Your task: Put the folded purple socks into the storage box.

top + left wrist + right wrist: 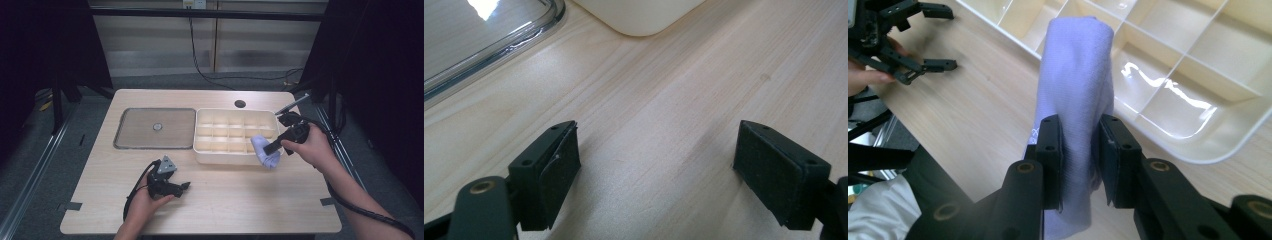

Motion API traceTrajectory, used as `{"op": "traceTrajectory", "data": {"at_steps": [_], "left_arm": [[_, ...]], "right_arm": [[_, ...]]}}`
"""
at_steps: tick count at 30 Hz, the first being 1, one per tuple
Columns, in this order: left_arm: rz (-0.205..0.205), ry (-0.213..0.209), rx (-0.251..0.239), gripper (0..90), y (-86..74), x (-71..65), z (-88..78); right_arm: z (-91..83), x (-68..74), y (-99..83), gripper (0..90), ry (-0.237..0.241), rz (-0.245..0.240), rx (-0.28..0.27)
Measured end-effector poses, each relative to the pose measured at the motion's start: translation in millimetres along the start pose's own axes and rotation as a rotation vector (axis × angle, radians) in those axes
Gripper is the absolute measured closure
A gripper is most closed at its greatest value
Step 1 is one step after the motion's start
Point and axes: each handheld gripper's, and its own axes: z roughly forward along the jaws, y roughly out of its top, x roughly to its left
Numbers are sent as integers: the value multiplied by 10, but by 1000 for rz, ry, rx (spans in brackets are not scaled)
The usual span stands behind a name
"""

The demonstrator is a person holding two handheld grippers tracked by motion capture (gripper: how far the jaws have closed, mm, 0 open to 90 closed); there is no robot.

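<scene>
Lilac cloth (1078,95) is pinched between your right gripper's (274,146) fingers (1050,150), which press it from both sides, so the pick-up looks done. The cloth hangs in a loose roll over the front right corner of the cream bin (235,157), partly above the rim and partly over the counter (240,200) just in front of it; from the high view you cannot tell whether its lower end touches the rim. Every compartment you can see in the bin looks bare, so nothing seems stowed yet. What is left, as far as you can judge, is to carry the cloth over one compartment, lower it in and let go. Your left gripper (184,186) rests low on the counter near the front edge, well apart from the bin, its fingers (555,165) spread wide with only bare wood between them. A clear lid (155,128) lies flat to the left of the bin, touching nothing you hold.
</scene>
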Motion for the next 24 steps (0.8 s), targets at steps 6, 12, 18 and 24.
{"op": "traceTrajectory", "data": {"at_steps": [6, 12, 18, 24], "left_arm": [[0, 0, 0, 180, 0, 0, 0], [0, 0, 0, 180, 0, 0, 0], [0, 0, -1, 180, 0, 0, 0], [-1, 0, -1, 180, 0, -1, 1]], "right_arm": [[-45, -61, 40, 727, -16, 6, -13], [-91, -107, 96, 727, -34, 11, -21], [-104, -161, 139, 726, -59, 26, -19], [-84, -238, 167, 726, -73, 41, -21]]}}
